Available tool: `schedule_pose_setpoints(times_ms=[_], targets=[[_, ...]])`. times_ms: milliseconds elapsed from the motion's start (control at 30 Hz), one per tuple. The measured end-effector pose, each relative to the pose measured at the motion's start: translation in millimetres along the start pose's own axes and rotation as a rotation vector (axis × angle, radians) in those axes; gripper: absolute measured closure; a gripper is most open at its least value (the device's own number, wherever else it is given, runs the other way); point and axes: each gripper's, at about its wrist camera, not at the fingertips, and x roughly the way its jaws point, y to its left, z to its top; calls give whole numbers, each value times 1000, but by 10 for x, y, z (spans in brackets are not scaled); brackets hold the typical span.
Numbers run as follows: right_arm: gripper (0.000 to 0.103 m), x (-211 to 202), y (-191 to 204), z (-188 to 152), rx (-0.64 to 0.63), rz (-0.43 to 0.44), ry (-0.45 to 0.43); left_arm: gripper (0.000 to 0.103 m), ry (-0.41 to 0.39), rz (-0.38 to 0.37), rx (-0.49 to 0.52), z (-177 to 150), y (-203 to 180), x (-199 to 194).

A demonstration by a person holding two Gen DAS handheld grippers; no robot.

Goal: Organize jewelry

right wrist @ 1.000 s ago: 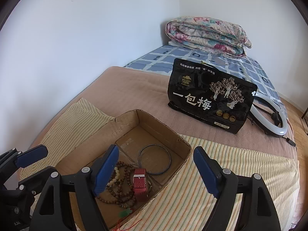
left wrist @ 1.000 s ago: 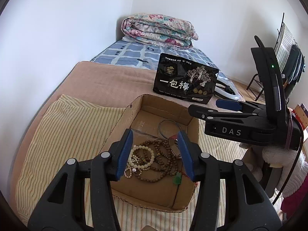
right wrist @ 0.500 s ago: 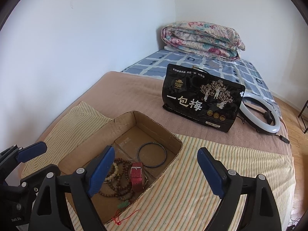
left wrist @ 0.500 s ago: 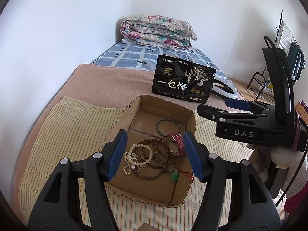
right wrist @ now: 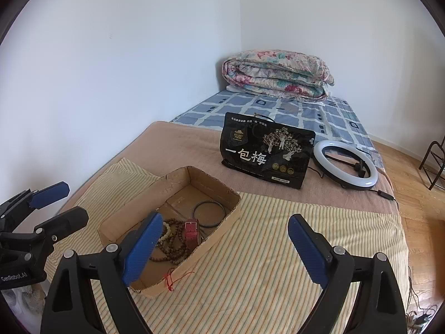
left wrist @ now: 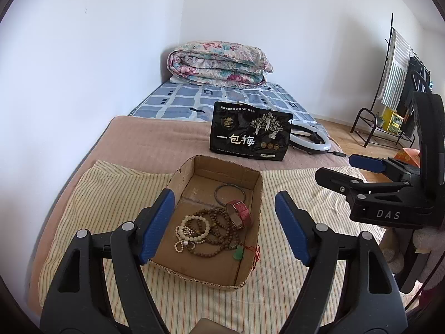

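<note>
I have both tools lifted clear above the bed [left wrist: 155, 144], and all the jewelry I can see already lies in the cardboard box [left wrist: 178, 178] on the striped cloth [left wrist: 111, 194]. My left hand-held gripper [left wrist: 225, 228] has its jaws opening with nothing between the pads. My right hand-held gripper [right wrist: 225, 253] is opening too, nearly as wide as it goes, and carries nothing.

In the box, the dark bangle [left wrist: 230, 192] lies alone toward the far end. The red watch strap [left wrist: 240, 213] rests just nearer than it, leaning on the brown bead strands [left wrist: 219, 231], which fill the middle. The pale bead bracelet [left wrist: 192, 229] sits at the left of that pile. The green pendant [left wrist: 238, 253] is at the near right, and its red cord [right wrist: 173, 277] trails over the box's right wall onto the cloth.

I judge the sorting nearly done, with that cord the one loose end. To tidy it, I would come down from the right with one tool, pinch only the cord and lay it inside. The risk is snagging the bead strands or tipping the light box, so I would keep the other tool ready to steady a wall. I would also keep both pads clear of the cloth when closing.
</note>
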Motion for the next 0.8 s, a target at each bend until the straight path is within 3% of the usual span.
schedule_pose_setpoints(times_ms=[267,500,800], targets=[[4,-324,-39,-212,-23,-46,-34,23,-18,10,18,-10,-113,-150],[1,-470,-47,-334,-9,-50,-63,4,-58,42,43,-46,-212,-255],[0,-523,-116,-417,29,-68,-95,1,-51,75,53,-72,-276,-255]])
